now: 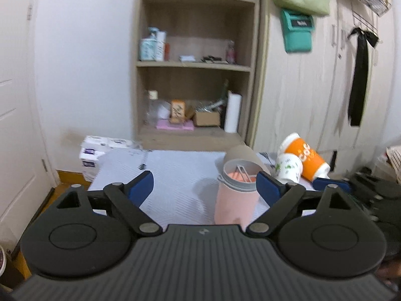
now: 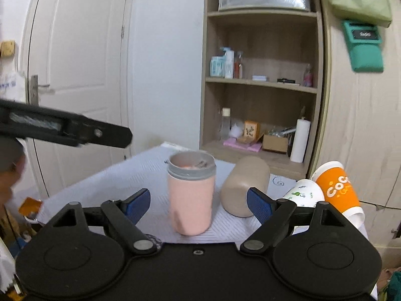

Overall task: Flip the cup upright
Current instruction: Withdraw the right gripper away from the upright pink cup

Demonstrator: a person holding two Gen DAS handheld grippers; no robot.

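Both sets of fingers spread wide, holding nothing: right gripper (image 2: 198, 200), left gripper (image 1: 205, 185). Pink cup (image 2: 191, 195) already upright mid-counter (image 2: 125, 175). Beyond, beige cup (image 2: 244, 188) inverted toward the far edge. Next, probably: reach past, close around it, turn over.

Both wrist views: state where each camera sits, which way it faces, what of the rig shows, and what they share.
Left wrist: rides the left gripper, facing the wooden shelf unit across the pale striped table mat; its own open jaws show, the right gripper at right.
Right wrist: rides the right gripper, facing the same way; its own open jaws show, and a black gripper finger at left.
Shared: upright pink cup with grey rim, beige cup, orange paper cup.
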